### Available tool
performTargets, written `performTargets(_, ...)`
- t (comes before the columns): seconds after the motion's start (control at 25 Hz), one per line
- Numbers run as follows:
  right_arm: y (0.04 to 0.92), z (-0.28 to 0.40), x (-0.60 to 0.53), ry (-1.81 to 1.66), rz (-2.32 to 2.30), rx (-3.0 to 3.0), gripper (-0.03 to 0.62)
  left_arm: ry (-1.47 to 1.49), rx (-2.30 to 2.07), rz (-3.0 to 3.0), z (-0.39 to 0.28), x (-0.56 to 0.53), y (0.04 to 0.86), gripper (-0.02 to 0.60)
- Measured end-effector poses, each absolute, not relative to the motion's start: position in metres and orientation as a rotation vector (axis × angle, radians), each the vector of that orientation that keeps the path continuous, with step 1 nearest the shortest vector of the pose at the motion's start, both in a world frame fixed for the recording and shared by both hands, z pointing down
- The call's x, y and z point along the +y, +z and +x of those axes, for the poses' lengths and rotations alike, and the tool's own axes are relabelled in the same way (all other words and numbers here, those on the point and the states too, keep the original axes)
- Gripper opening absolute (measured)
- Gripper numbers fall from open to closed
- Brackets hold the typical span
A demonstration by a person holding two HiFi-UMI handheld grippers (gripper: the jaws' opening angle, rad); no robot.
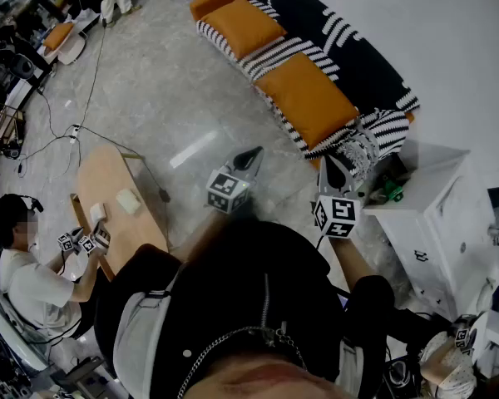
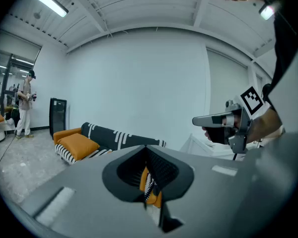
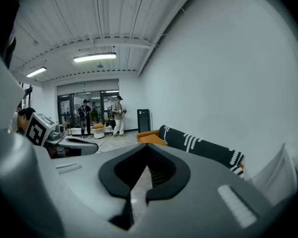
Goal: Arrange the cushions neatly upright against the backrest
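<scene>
Orange cushion [image 2: 143,178] half behind hand-held gripper [image 2: 146,150]

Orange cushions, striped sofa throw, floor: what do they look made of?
Orange cushions: woven fabric by the look, with a matte surface, soft rounded edges and no shine.
Striped sofa throw: black-and-white cloth, probably knit or woven, since it drapes in folds.
Floor: polished stone or stone-look tile, grey with veining and a bright reflected glare. I cannot tell which of the two.
</scene>
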State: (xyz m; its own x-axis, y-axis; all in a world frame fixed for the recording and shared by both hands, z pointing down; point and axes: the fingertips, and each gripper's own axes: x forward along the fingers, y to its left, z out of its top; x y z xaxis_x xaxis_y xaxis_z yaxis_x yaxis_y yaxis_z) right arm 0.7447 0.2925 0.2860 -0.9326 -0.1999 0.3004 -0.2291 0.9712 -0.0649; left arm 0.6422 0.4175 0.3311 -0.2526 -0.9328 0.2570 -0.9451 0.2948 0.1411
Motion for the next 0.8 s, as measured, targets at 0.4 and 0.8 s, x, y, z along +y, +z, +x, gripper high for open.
performTargets(0.4, 0.296, 0.757, 0.289, 0.222, 0.34, -2.856, 0.003, 0.082, -2.259, 1.712, 0.653, 0.415, 0.339, 0.005)
performTargets(0.8, 0.305, 0.768, 0.29, 0.214, 0.386, -2.84, 0.003, 0.106, -2.222, 1.743, 0.661, 0.408, 0.345, 0.005)
